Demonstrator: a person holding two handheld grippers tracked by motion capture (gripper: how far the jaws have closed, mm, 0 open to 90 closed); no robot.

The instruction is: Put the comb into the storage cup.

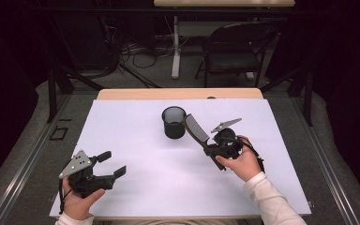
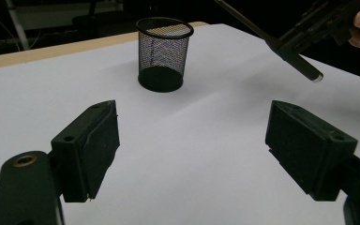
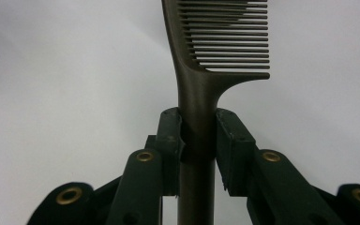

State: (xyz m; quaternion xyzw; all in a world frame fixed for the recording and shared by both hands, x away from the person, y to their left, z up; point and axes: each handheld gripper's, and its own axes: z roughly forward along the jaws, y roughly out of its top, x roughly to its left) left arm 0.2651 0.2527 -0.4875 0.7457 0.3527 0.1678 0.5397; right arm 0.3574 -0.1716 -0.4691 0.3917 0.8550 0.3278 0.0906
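The comb (image 3: 201,89) is pinched by its handle between the jaws of the right gripper (image 3: 198,140), which is closed tight on it, with the toothed end running straight out beyond the jaw tips and the butt of the handle trailing back under the gripper body. The grip looks narrow and sits on a smooth round handle, so the likeliest trouble is the comb pivoting or sliding in the jaws if its far end knocks against something. The mesh cup (image 1: 174,122) stands just beyond and to the side of the comb's toothed end, near but apart from it; it looks light, so a glancing hit on its rim could tip or push it across the tabletop (image 1: 136,140). The left gripper (image 1: 110,164) stands wide and holds nothing, well apart from the comb
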